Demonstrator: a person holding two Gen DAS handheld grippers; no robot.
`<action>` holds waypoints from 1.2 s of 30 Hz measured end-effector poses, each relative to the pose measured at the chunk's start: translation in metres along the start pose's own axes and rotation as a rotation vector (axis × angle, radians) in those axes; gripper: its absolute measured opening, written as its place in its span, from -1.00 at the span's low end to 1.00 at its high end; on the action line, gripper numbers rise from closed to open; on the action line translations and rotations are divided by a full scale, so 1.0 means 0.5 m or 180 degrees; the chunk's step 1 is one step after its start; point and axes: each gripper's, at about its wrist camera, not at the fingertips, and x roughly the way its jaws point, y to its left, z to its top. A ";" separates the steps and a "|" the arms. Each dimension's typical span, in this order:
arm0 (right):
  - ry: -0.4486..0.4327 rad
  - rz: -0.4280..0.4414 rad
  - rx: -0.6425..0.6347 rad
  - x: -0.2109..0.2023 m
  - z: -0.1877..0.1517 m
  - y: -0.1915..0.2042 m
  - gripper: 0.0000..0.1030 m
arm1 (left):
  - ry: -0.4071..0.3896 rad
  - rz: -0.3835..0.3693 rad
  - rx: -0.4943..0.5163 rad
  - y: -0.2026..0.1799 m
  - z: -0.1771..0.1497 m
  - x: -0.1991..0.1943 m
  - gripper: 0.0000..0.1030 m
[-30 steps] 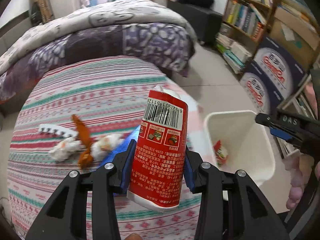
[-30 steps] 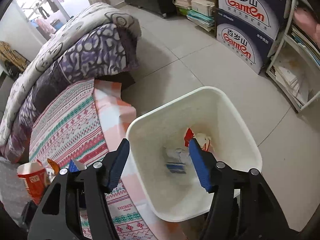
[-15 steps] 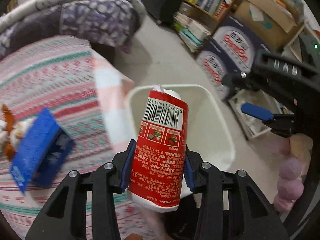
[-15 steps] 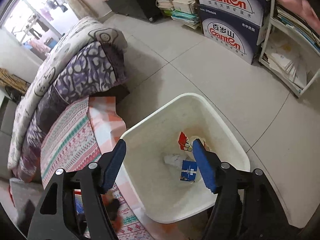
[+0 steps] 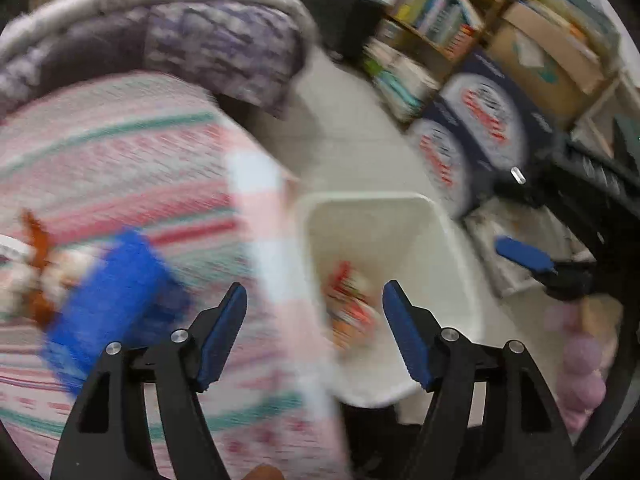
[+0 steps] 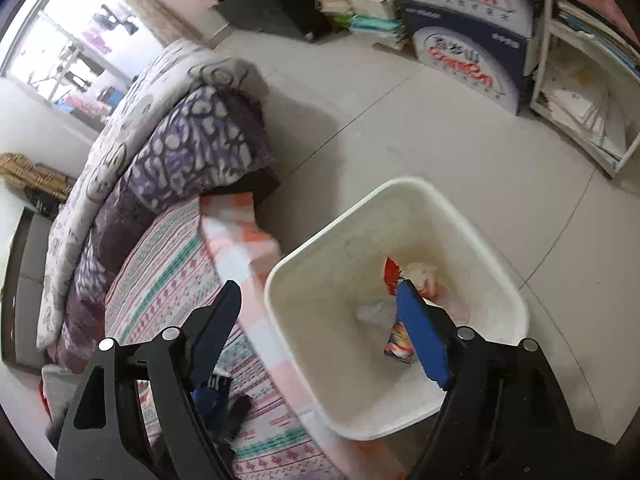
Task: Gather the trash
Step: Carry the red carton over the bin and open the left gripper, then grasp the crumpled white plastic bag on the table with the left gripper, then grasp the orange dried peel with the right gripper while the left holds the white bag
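Observation:
My left gripper [image 5: 316, 300] hangs over the near rim of the white bin [image 5: 400, 236], its jaws opening and nothing between them. The red carton [image 5: 348, 312] shows as a blur inside the bin, below the fingers. A blue box [image 5: 116, 280] and crumpled tissues with orange peel [image 5: 36, 272] lie on the striped tablecloth [image 5: 120, 168] to the left. My right gripper [image 6: 320, 300] is above the same bin [image 6: 400, 184], jaws opening and empty. Red and white wrappers [image 6: 392, 276] lie on the bin's floor. One of the right gripper's blue fingers [image 5: 520, 254] shows at the right.
A bed with a purple quilt [image 6: 192, 148] stands behind the table. Stacked printed cartons [image 6: 464, 40] and a bookshelf [image 5: 448, 20] line the far wall, and a white shelf unit [image 6: 580, 92] stands at the right. Grey tiled floor [image 6: 440, 140] surrounds the bin.
The left jaws have spread and let go of the red carton, which dropped into the bin. The left view swung further over the bin. The right jaws have widened.

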 end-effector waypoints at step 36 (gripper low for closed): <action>0.0684 0.0253 -0.1397 0.160 -0.191 0.312 0.56 | 0.0540 0.1168 -0.0803 0.528 -0.029 -0.075 -0.28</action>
